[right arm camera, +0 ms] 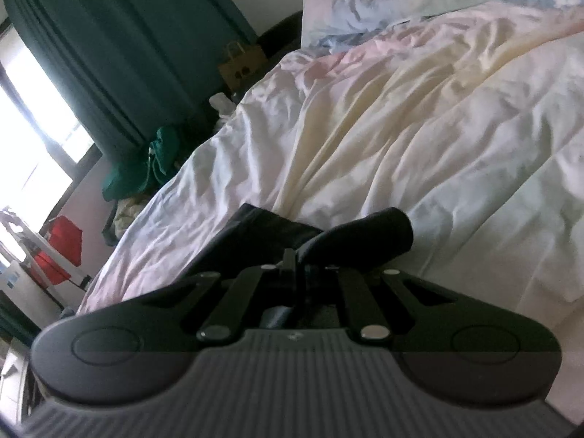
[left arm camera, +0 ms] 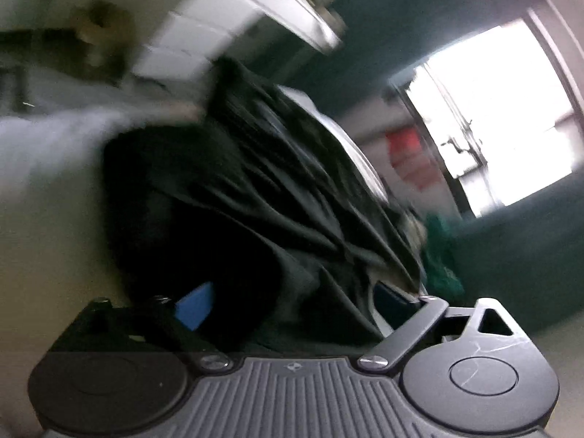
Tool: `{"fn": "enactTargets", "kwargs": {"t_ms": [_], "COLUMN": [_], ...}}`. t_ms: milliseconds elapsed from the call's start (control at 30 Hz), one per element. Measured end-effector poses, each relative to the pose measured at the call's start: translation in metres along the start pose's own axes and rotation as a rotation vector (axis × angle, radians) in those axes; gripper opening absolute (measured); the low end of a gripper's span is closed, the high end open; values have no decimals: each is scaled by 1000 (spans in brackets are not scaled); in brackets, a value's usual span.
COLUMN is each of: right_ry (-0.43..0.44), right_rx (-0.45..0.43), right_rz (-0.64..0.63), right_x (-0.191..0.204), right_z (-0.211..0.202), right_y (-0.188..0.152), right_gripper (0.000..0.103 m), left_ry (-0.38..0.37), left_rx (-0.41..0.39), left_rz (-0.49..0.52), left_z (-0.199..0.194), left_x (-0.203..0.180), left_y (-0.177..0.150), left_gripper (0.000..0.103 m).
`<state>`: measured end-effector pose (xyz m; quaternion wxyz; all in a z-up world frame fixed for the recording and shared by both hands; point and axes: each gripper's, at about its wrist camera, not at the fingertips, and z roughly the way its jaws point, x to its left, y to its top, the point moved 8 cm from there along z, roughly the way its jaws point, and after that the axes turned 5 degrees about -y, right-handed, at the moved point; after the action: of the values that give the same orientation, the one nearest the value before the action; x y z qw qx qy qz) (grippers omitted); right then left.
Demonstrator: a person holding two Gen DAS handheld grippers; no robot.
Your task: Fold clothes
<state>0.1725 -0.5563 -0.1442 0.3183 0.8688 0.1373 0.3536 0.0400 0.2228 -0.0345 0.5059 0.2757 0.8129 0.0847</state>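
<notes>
**Dark garment pinched at one end, draped at the other**

Nearest in the right wrist view, the right gripper (right arm camera: 292, 261) is pressing its jaws together on a bunched fold of the dark, soft-fabric garment (right arm camera: 321, 233), pinning it low against the pale, rumpled pastel bedspread (right arm camera: 419, 138). Judging by this, the pinch is anchoring one end so the cloth can be pulled straight. The fabric is flaring into two lobes just past the fingertips, running away from the camera across the bed.

In the blurred left wrist view, the left gripper (left arm camera: 292, 310) is standing with its blue-padded fingers (left arm camera: 195, 308) spread, the garment (left arm camera: 255, 200) lying between and beyond them; whether they are touching it, I cannot tell. Its long pleats are streaming diagonally from lower right toward upper left. Farther off, a dark green curtain (right arm camera: 120, 51) is hanging beside a bright window (left arm camera: 503, 109).
</notes>
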Motion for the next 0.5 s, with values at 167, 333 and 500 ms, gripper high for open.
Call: {"fn": "enactTargets", "kwargs": {"t_ms": [167,333,500], "right_ry": [-8,-9,71], "right_rx": [4,1,-14], "right_rz": [10,17,107], "right_x": [-5,-7,-5], "right_z": [5,11,4], "right_y": [1,2,16], "right_gripper": [6,6,5], "left_ry": [27,149,134], "left_rx": [30,81,77], "left_rz": [-174,-233,-259], "left_z": [-13,24,45], "left_x": [41,66,71], "left_y": [7,17,32], "left_gripper": [99,91,50]}}
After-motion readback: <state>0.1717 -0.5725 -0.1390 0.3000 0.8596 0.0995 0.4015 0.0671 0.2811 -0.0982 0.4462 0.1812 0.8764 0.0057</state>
